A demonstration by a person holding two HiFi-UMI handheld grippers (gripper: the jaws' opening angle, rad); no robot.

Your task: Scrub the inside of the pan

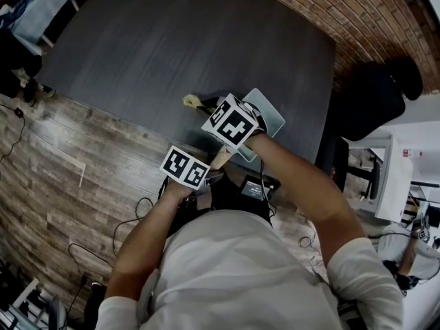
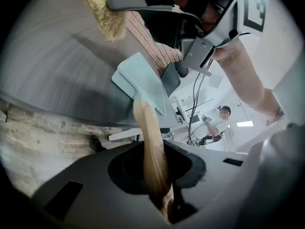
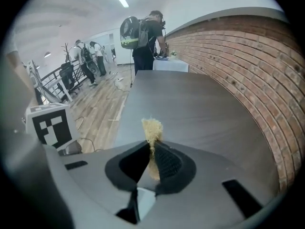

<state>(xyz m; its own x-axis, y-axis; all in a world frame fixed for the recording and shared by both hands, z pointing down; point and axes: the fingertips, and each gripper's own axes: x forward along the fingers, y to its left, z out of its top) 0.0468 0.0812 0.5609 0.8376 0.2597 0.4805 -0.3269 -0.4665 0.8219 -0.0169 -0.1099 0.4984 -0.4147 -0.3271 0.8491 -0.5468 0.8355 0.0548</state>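
A pale teal square pan [image 1: 269,115] is at the near edge of the dark table [image 1: 172,47]. Its wooden handle [image 1: 221,158] points toward me. My left gripper [image 1: 212,170] is shut on that handle [image 2: 150,142], which runs between the jaws up to the pan [image 2: 143,82]. My right gripper [image 1: 206,108] hangs just left of the pan, above the table. It is shut on a straw-coloured fibre scrubber [image 1: 191,102], whose tuft [image 3: 152,128] sticks out past the jaws. In the left gripper view the scrubber [image 2: 107,13] is up and left of the pan, apart from it.
A brick wall [image 1: 357,12] borders the table's far right side. A black chair [image 1: 375,95] stands right of the table, and cables [image 1: 137,218] lie on the wood floor. Several people [image 3: 143,37] stand far off beyond the table's end.
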